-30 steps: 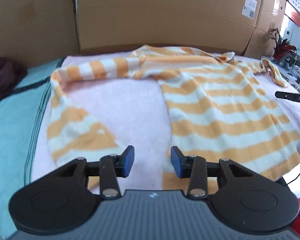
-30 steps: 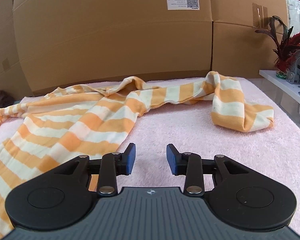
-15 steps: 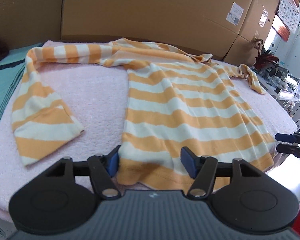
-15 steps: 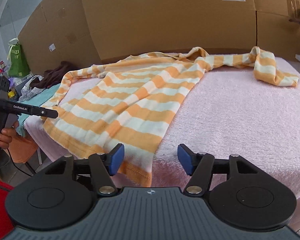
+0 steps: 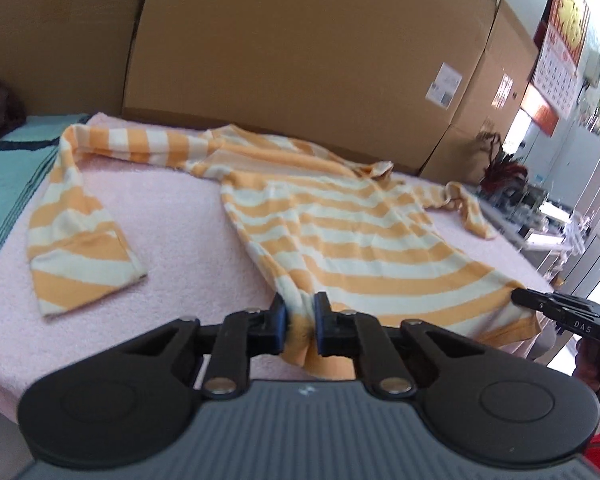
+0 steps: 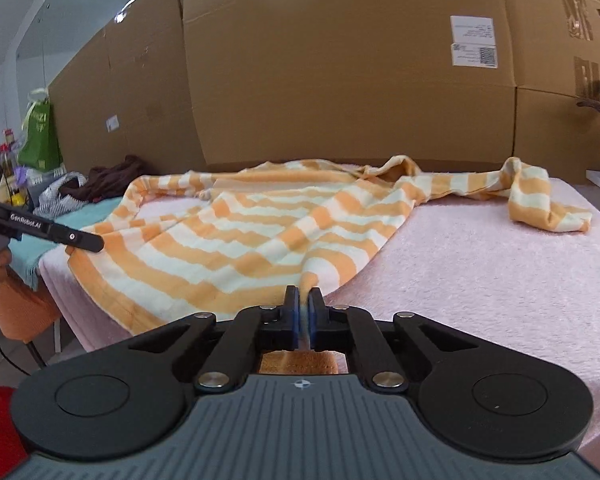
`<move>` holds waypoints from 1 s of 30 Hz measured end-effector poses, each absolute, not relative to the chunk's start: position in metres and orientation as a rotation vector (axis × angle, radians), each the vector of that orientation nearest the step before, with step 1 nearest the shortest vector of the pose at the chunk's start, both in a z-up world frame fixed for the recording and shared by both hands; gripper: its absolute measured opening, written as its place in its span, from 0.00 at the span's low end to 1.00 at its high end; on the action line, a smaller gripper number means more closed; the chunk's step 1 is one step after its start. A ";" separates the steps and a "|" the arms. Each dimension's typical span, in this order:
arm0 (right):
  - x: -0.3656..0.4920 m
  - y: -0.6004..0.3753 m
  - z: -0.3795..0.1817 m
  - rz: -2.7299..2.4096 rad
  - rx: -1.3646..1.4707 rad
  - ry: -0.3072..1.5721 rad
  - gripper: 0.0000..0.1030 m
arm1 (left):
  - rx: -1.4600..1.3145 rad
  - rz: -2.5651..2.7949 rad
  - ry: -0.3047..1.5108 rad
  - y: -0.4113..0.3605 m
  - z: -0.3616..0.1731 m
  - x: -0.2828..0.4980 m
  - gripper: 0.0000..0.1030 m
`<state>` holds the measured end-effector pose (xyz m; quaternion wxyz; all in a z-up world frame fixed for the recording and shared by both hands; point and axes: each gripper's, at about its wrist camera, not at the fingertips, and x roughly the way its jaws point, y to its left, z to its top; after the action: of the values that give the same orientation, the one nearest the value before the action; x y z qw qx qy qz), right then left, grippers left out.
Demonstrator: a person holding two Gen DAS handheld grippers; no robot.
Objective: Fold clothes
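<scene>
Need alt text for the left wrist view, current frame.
The left gripper is shut on the near hem corner of an orange-and-white striped shirt spread on a pink towel. The right gripper meets the opposite hem corner at right; cardboard boxes stand behind.

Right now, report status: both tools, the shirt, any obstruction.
Left tool shut on striped shirt hem corner. Right tool shut on opposite hem corner. Shirt flat on pink towel, sleeves spread. Nothing in the way.
</scene>
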<state>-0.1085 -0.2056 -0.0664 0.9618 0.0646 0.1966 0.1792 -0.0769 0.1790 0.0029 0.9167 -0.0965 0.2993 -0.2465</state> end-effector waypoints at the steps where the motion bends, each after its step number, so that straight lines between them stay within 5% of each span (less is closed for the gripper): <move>1: -0.112 -0.215 -0.060 0.360 0.165 0.386 0.04 | -0.214 -0.518 0.599 0.181 0.010 -0.083 0.07; 7: -0.133 -0.251 -0.036 0.340 0.241 0.349 0.05 | -0.220 -0.589 0.575 0.177 0.020 -0.114 0.07; 14: -0.123 -0.252 -0.070 0.303 0.205 0.522 0.05 | -0.190 -0.466 0.756 0.183 -0.021 -0.097 0.01; 19: -0.124 -0.245 -0.074 0.329 0.135 0.564 0.06 | -0.148 -0.429 0.726 0.186 -0.012 -0.084 0.03; 21: -0.123 -0.251 -0.071 0.317 0.160 0.546 0.08 | -0.110 -0.435 0.714 0.177 -0.010 -0.078 0.15; 23: -0.117 -0.260 -0.068 0.291 0.223 0.520 0.18 | -0.091 -0.445 0.716 0.168 -0.012 -0.071 0.43; 24: -0.112 -0.262 -0.069 0.277 0.243 0.524 0.26 | -0.089 -0.451 0.724 0.163 -0.014 -0.067 0.46; 27: -0.098 -0.261 -0.079 0.246 0.260 0.568 0.29 | -0.069 -0.459 0.743 0.149 -0.022 -0.056 0.44; 29: -0.096 -0.258 -0.084 0.252 0.273 0.558 0.29 | -0.016 -0.449 0.727 0.142 -0.023 -0.055 0.31; 30: -0.095 -0.256 -0.084 0.262 0.263 0.557 0.20 | 0.006 -0.448 0.729 0.141 -0.023 -0.054 0.25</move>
<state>-0.0951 -0.2560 -0.0844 0.9446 0.1289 0.2732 0.1285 -0.0545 0.1414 -0.0227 0.9098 0.0027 0.3536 -0.2173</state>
